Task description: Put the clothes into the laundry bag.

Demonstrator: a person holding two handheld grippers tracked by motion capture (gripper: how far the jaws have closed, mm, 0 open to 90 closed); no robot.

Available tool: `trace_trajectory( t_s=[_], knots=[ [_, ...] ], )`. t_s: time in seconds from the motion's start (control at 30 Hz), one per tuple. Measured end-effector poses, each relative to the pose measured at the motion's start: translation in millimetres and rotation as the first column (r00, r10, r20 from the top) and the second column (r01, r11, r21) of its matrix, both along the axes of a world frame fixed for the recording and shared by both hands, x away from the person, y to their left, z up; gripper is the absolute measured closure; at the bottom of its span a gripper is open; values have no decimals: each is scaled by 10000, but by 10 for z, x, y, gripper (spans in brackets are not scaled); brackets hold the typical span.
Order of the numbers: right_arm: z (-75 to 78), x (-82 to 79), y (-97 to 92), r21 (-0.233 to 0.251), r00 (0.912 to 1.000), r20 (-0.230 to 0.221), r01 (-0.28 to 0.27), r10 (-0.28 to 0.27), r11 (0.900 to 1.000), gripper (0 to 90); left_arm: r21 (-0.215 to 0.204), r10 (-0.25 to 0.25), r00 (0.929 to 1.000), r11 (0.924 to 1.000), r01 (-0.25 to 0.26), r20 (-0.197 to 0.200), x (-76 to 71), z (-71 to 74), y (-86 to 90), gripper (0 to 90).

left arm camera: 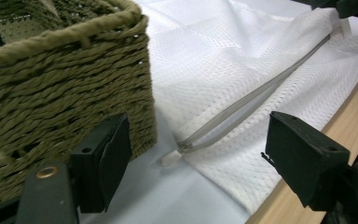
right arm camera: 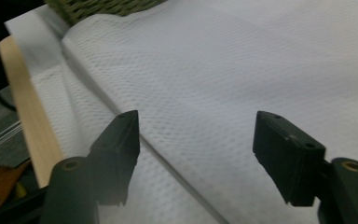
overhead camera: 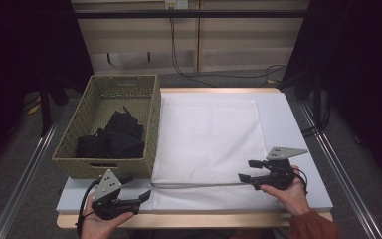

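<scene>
Dark curtains are seen at both sides of the room, and pale cabinet panels with trailing cables at twelve o'clock. At the centre a wooden-edged bench is covered by a grey-white mat, on which a white mesh laundry bag is spread flat. Its zipper runs along the six o'clock edge, with the pull at the end nearest the basket. A woven basket holding black cloth is set at nine o'clock, just beside the bag.

The left hand-held gripper is held level at seven o'clock, pointing toward the zipper's end, its jaws released with nothing between them. The right hand-held gripper is held at four o'clock above the bag's near edge, pointing toward nine o'clock; its jaws are spread wide and grasp nothing.
</scene>
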State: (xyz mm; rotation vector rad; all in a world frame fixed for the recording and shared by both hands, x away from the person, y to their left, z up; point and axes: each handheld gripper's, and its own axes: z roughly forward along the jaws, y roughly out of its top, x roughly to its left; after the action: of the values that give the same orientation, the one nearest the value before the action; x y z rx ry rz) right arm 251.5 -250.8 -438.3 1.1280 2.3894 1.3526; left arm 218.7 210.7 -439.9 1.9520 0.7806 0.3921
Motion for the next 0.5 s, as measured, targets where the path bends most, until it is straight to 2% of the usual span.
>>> trace_trajectory(
  t_s=[0.07, 0.2, 0.33, 0.5],
  knots=[
    [4, 17, 109, -71, 9988, 6, -481, 481, 9988, 381, -70, -146, 9999, 9999, 146, -61, 12, -3, -23, 222],
    [-25, 95, 307, -102, 9916, -305, -1262, 1259, 9920, 376, -44, -178, 9998, 9998, 178, -94, 42, -9, -56, 221],
    [-77, 193, 475, -319, 9846, -523, -1686, 1668, 9852, 409, -2, -192, 9997, 9998, 192, -132, 49, -13, -64, 221],
    [-96, 298, 726, -588, 9627, -731, -2650, 2606, 9624, 449, 97, -234, 9997, 9997, 235, -51, 33, -5, -59, 222]
  ],
)
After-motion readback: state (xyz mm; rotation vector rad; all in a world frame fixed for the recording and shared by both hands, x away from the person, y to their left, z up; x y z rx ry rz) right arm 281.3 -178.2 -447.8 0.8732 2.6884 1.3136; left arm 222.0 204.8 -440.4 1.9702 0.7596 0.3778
